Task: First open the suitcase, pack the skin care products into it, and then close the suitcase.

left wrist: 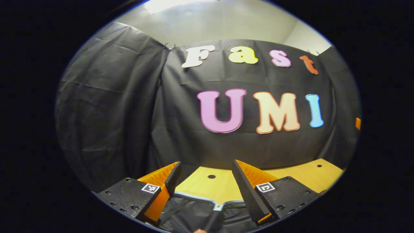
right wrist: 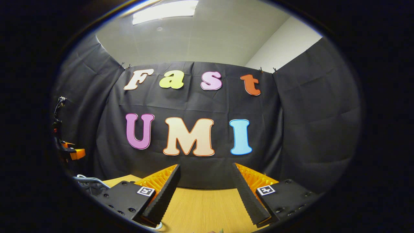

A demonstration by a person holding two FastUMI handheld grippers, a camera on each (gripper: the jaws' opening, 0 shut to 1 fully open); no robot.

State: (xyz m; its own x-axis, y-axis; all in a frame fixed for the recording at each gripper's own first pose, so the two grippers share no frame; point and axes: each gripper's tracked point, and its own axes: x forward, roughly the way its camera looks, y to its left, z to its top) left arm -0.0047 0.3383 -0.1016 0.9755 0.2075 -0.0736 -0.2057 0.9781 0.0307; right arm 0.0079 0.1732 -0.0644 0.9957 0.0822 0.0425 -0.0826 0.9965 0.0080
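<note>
left tongs (left wrist: 207, 179) raised, fingers spread apart, right tongs (right wrist: 205, 181) likewise spread, both level

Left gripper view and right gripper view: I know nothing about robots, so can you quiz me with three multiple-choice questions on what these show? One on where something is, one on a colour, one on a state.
1. Low down, between the fingers of the left tool, lies:
A. a red bowl
B. the suitcase
C. a stack of plates

2. The table is:
A. light yellowish wood
B. blue
C. white

3. The right tool is:
A. shut on a bottle
B. shut on nothing
C. open and holding nothing

Answers:
1. B, as dark fabric with a silvery rim sits between the fingers.
2. A, as wood grain shows in the right gripper view.
3. C, as its fingers stand wide apart with only table and wall between them.
</note>
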